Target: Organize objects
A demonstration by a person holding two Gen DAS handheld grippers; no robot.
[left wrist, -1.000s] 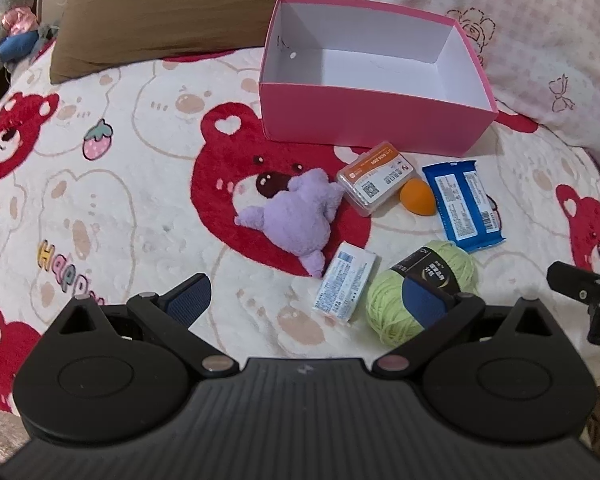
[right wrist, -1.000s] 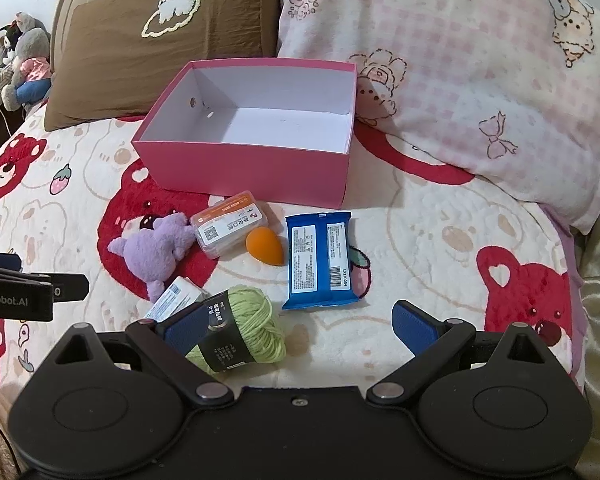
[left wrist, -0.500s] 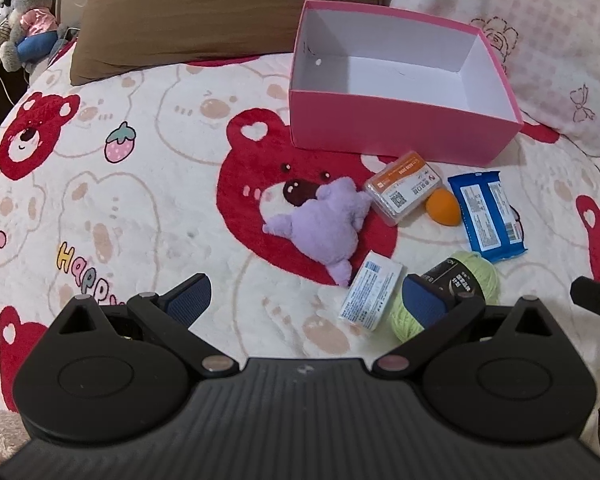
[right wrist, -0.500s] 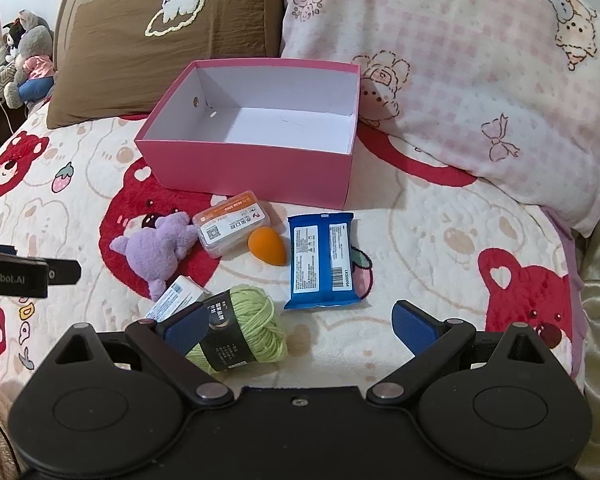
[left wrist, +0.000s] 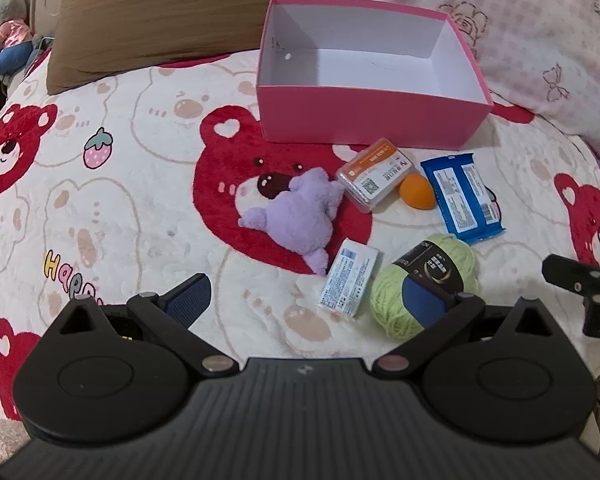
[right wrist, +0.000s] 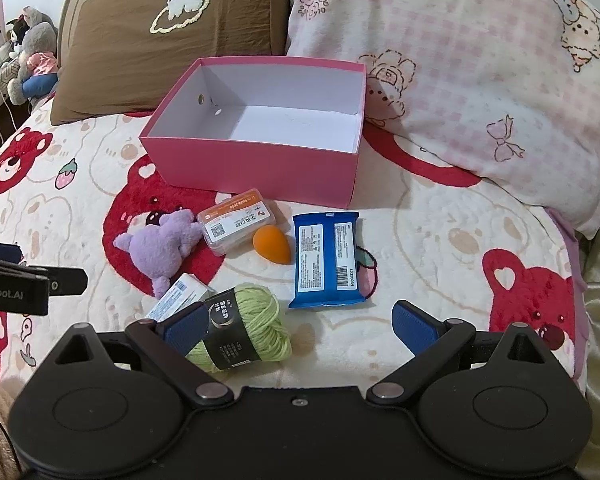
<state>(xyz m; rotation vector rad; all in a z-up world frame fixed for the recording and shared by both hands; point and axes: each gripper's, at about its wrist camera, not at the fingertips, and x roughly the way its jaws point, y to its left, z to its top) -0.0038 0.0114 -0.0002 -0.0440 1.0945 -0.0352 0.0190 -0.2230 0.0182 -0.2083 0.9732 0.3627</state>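
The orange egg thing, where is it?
In both wrist views the orange sponge lies on the blanket, between the clear case and the blue packet, just before the pink box.

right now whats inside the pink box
Nothing: the pink box shows only its bare white floor and walls in both views. Its near wall hides the strip of floor just behind it.

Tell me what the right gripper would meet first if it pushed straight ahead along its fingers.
Probably the blue foil packet, lying flat on the bedspread ahead of the open right gripper; the green yarn ball sits off by its left finger. Depth is uncertain.
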